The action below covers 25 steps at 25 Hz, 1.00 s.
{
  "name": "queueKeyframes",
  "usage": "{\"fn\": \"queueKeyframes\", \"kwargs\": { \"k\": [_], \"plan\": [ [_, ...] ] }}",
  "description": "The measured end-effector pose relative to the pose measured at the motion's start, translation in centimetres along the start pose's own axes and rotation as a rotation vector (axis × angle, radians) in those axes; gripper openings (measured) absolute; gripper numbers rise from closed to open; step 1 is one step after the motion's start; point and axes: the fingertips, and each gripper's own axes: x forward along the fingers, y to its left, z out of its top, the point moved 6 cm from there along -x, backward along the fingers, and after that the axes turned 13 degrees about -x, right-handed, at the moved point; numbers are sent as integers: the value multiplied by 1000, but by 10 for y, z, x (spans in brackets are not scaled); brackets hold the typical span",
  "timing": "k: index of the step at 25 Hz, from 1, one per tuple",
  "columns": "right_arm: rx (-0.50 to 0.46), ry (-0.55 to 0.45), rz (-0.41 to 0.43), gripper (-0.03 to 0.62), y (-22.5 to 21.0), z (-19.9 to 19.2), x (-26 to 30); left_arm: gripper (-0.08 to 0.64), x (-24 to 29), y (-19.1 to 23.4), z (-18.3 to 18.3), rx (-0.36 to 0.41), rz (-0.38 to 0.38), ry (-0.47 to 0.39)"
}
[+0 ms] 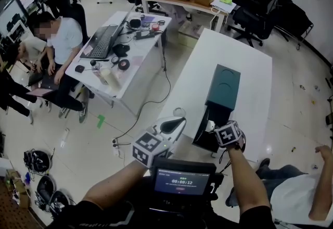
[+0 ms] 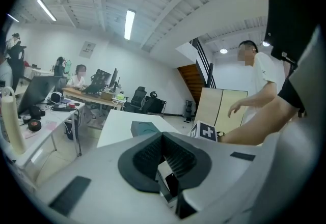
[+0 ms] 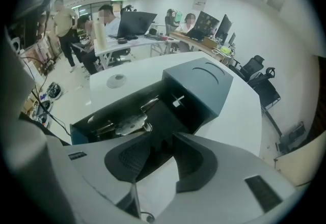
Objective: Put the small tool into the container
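Small tool [image 3: 130,122], as far as I could judge, already lay inside the container, a shiny metal piece among a few others in its open black tray; which piece the task meant I could not tell. Going down from the largest thing, the white table [image 1: 244,66] carried the dark teal container [image 3: 199,84], whose lidded half stood behind the tray. The right claw [image 3: 163,136] hovered just over the tray with its jaws partly apart and nothing between them. The left claw [image 2: 163,139] was held off to the side with its pads closed together at the tips, and I saw nothing in it. The tool looked stiff, smooth and probably slippery, light but dense. Since it lay flat, I would have pinched it across its thicker middle rather than at a thin end. Only the right gripper view showed what lay in the tray. The head view showed both claws and the whole table, but the tray was only a dark hollow there. The left gripper view pointed across the room and caught just the container's top and a person standing beside the table.
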Motion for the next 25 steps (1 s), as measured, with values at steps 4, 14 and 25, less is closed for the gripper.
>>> {"fn": "queueKeyframes", "kwargs": {
  "k": [4,14,25],
  "plan": [
    [67,-98,-11,150,-7,0,-14,12,0,-2,4,11,0,-7],
    [236,-542,29,148,-31,13,-111,12,6,-22,12,31,-24,-32],
    [298,-963,-113,14,-52,6,-241,12,3,-53,28,49,-58,-77]
  ]
}}
